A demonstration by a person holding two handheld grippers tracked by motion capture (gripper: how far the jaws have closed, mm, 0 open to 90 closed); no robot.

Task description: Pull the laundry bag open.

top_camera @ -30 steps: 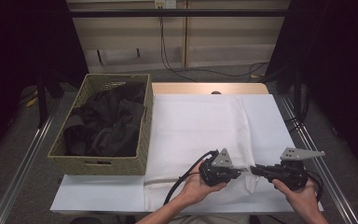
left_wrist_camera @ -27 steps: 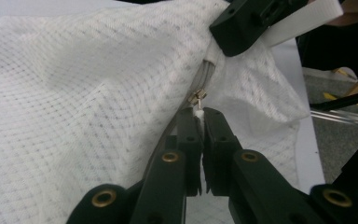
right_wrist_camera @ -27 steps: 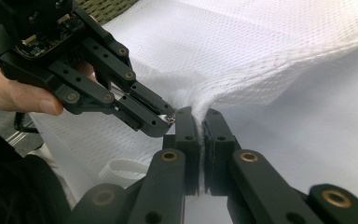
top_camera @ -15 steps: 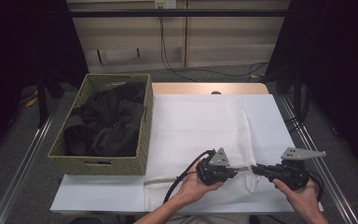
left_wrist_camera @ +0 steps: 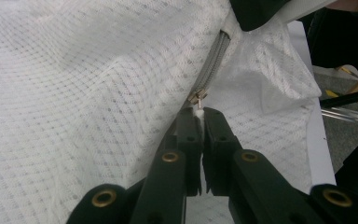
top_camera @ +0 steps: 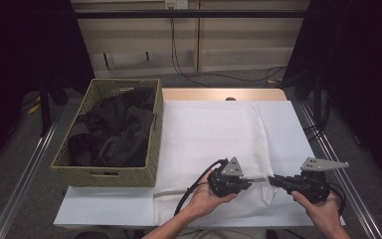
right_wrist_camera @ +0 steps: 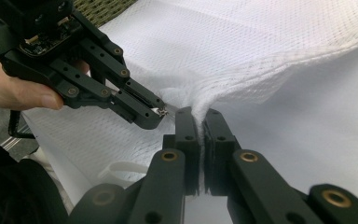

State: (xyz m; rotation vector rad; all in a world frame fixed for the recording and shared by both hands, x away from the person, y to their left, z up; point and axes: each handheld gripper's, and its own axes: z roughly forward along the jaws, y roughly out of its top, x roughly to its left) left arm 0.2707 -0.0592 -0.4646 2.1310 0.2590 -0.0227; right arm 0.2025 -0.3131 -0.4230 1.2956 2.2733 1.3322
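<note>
A white mesh bag (top_camera: 214, 134) lies flat on the table, with a grey zipper (left_wrist_camera: 213, 58) along its near edge. My left gripper (left_wrist_camera: 199, 113) is shut on the pull tab of the zipper's small metal slider (left_wrist_camera: 196, 97). It also appears in the high view, left gripper (top_camera: 249, 183), and in the right gripper view, left gripper (right_wrist_camera: 157, 112). My right gripper (right_wrist_camera: 198, 113) is shut on a pinched fold of the mesh right beside the slider. From above, the right gripper (top_camera: 272, 180) points left, tip to tip with the other.
A woven basket (top_camera: 151, 149) full of dark clothes (top_camera: 112, 132) stands at the table's left, touching the bag's edge. The table's wooden far edge (top_camera: 224, 94) shows beyond the bag. Metal rails (top_camera: 328, 149) run along both sides of the table.
</note>
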